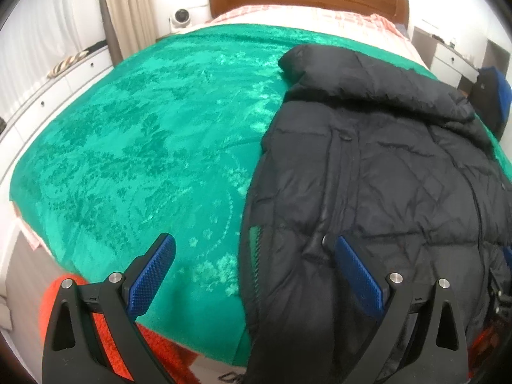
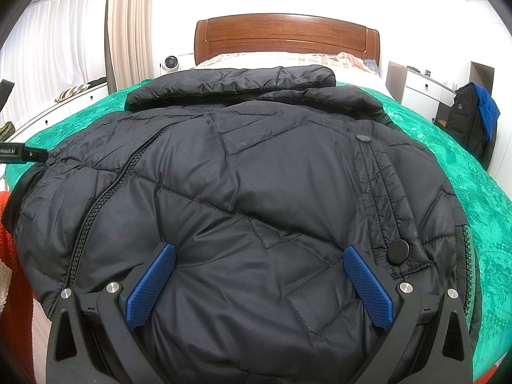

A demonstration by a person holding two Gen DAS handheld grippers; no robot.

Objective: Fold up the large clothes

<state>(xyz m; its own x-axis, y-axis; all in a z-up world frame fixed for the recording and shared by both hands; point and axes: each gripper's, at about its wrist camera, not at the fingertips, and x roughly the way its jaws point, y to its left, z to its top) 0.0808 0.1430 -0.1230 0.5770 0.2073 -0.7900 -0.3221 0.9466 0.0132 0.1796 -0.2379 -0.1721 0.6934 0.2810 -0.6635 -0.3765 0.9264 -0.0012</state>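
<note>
A large black quilted puffer jacket [image 1: 368, 166] lies front-up on a green bedspread [image 1: 134, 147], collar toward the headboard. My left gripper [image 1: 256, 246] is open and empty above the jacket's left edge; one finger is over the bedspread, the other over the jacket. In the right wrist view the jacket [image 2: 243, 172] fills the frame, with its zipper [image 2: 105, 192] on the left and snap buttons [image 2: 398, 251] on the right. My right gripper [image 2: 259, 256] is open and empty just above the jacket's lower hem.
A wooden headboard [image 2: 284, 36] and pink bedding [image 2: 288, 59] are at the far end. White drawers [image 1: 51, 96] run along the left, and a chair with a dark jacket and blue cloth [image 2: 476, 118] stands right. An orange blanket [image 1: 105, 320] hangs at the bed's near edge.
</note>
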